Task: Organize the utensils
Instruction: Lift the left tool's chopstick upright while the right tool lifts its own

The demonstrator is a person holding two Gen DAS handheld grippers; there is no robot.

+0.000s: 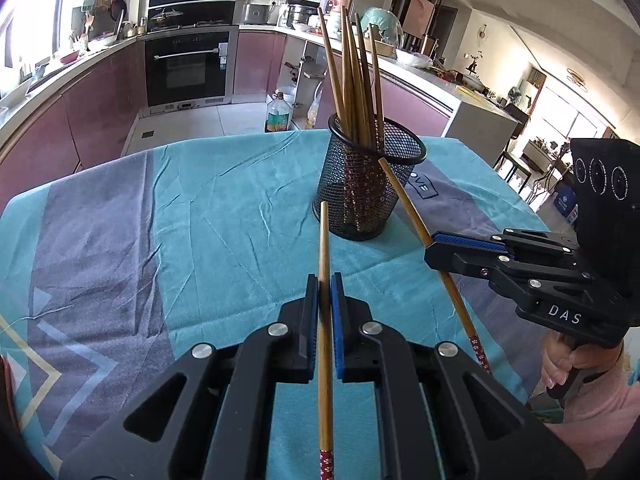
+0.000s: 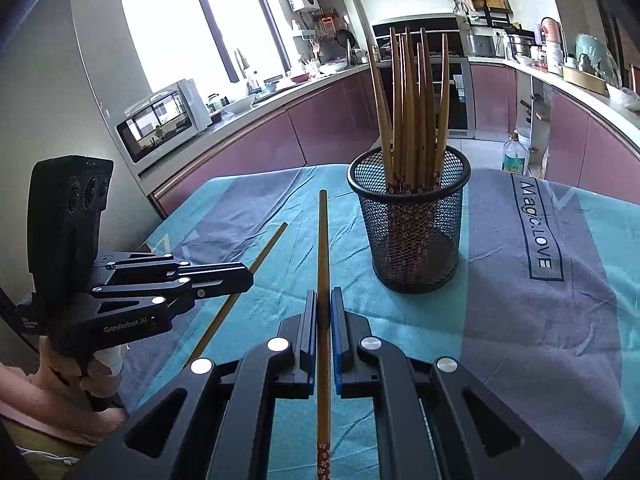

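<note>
1 mesh cup point(image 1: 360, 184), approx 9 chopsticks point(image 2: 412, 112) inside, 2 more chopsticks point(image 1: 325, 280) in jaws.

my left camera sits just behind the left gripper point(image 1: 325, 292), low over the tablecloth point(image 1: 200, 216), facing forward toward the oven point(image 1: 187, 68) and the far counter. the mesh cup point(image 1: 370, 184) stands near, right of centre, and the right gripper point(image 1: 430, 250) enters from the right edge. my right camera sits behind the right gripper point(image 2: 325, 308) at a similar height, angled toward the window point(image 2: 192, 24). here the mesh cup point(image 2: 412, 224) is close ahead, and the left gripper point(image 2: 250, 278) shows at the left. both views share the cup, cloth and kitchen.
</note>
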